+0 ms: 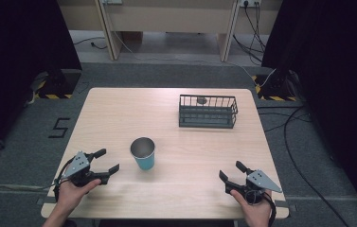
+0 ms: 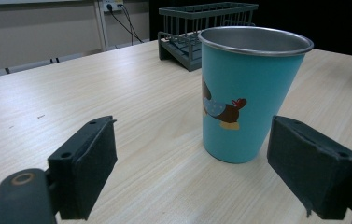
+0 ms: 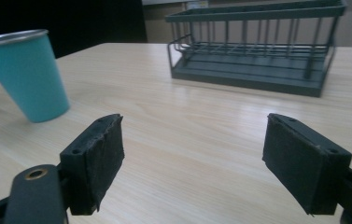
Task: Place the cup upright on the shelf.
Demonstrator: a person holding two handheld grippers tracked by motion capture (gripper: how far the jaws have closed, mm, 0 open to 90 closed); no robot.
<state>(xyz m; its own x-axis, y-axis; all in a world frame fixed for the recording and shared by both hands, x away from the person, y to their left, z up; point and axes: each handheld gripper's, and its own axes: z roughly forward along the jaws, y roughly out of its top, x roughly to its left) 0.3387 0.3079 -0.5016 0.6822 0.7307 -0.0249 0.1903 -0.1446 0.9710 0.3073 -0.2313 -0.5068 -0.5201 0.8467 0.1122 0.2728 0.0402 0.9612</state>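
Cup (image 1: 143, 152) mid-table (image 1: 119, 113); basket (image 1: 208, 111) behind, right of it.

Grey carpet floor (image 1: 166, 75) w/ cables (image 1: 304, 142), black curtains (image 1: 20, 56) both sides, wood desk (image 1: 166, 14) at far wall.

The left claw (image 2: 192, 172) rides low over the pale wood table (image 2: 131, 93), its two black padded jaws spread wide apart with nothing between them. Just ahead, nearer the right-hand jaw, a teal cup (image 2: 246, 93) stands upright on the table, apart from both jaws. It has a bare metal rim and inside, and a small cartoon figure printed on its side. Behind the cup, at the far part of the table, sits a dark wire basket (image 2: 187, 35) with upright bars. Past the table edge are a light wall and a socket with cables (image 2: 122, 18) hanging from it.
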